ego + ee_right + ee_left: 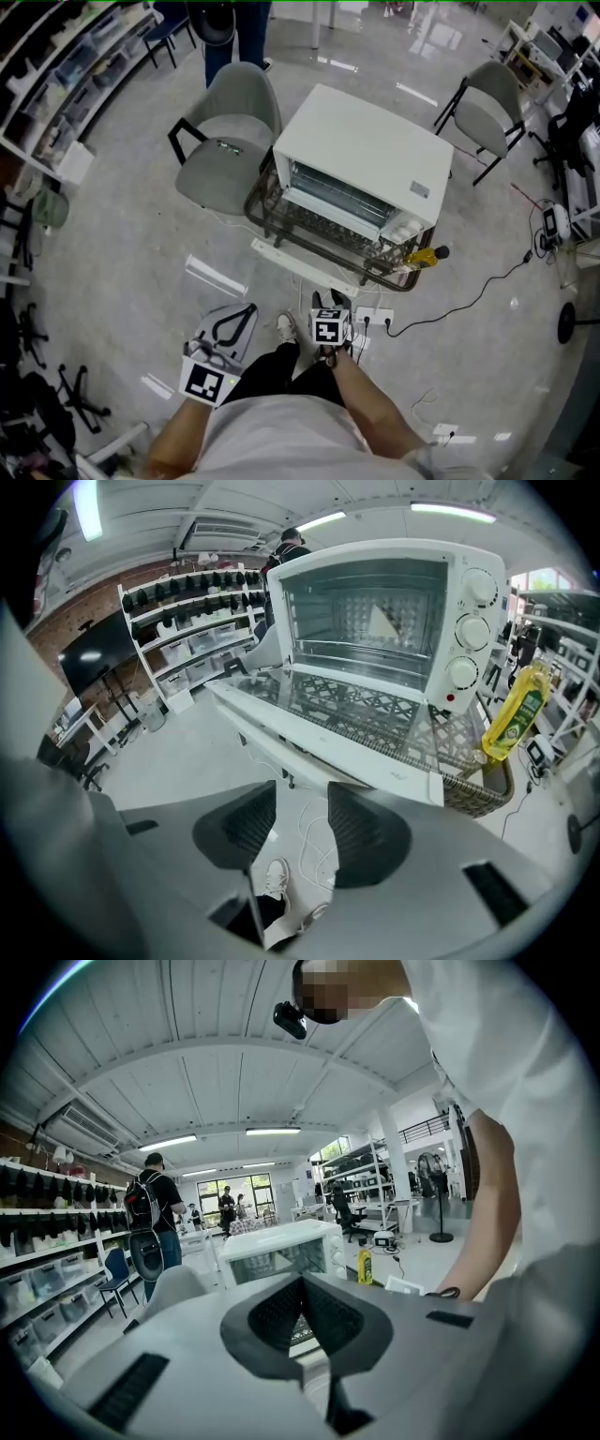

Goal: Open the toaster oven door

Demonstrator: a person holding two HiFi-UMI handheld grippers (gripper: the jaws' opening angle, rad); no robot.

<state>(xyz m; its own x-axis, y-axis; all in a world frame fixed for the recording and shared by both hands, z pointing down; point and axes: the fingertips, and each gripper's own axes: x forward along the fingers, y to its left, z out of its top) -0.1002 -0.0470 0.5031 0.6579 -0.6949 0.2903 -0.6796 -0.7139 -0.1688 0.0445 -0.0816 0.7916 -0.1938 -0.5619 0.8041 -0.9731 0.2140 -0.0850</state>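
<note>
The white toaster oven (366, 150) stands on a low wicker table (265, 208). Its glass door (309, 246) lies folded down flat toward me, with the white handle bar (302, 266) at the near edge. The right gripper view shows the oven (375, 602) with its cavity open and the door (347, 714) level just beyond my right gripper (300, 827). That gripper is open, with only floor and my shoe between its pads. In the head view my right gripper (330, 305) hangs near the door's front edge, apart from it. My left gripper (246, 314) sits lower left, its tips together and empty, facing the oven (281, 1251).
Two grey chairs (230, 131) (492, 108) flank the oven. A yellow bottle (422, 255) stands at the table's right corner. A power strip (375, 321) and cables lie on the floor by my feet. Shelves line the left wall, and a person (155, 1213) stands behind.
</note>
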